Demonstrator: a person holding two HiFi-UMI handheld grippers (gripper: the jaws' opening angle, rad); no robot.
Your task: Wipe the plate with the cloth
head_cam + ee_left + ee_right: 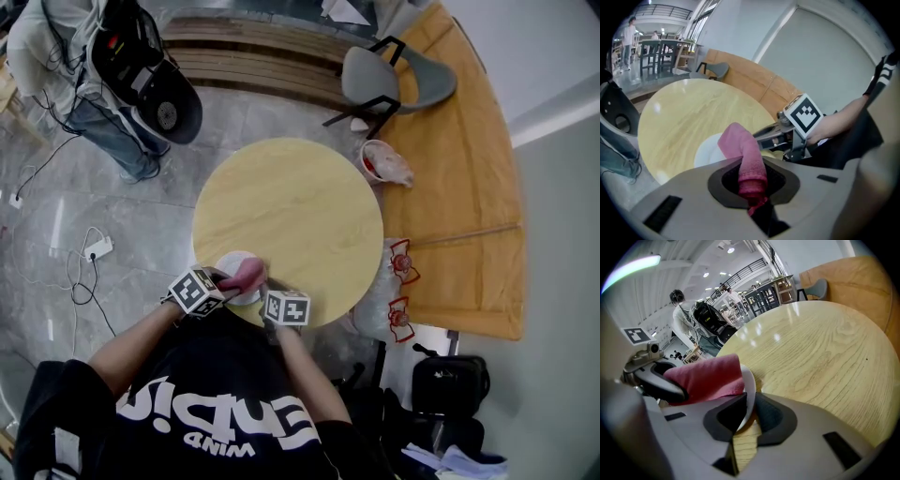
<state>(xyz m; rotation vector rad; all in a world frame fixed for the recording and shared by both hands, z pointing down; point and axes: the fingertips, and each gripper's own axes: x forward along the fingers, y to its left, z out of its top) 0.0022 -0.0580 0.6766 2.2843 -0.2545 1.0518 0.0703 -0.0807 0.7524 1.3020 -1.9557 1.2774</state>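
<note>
Pink terry cloth (pixel 743 154) clamped in left gripper (pixel 752 190), draped on round white plate (pixel 750 383) — right gripper (pixel 746 416) pinches rim, likely steadying it for wiping, head view's lower centre.

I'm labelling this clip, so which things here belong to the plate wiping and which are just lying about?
In the job: pink cloth, gripped by the left gripper; white plate, rim clamped by the right gripper; round table.
Lying about: grey chair, power strip on the floor, black bag.

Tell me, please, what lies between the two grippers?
The pink cloth, in the left gripper, over the white plate the right gripper clamps, per the head view.
</note>
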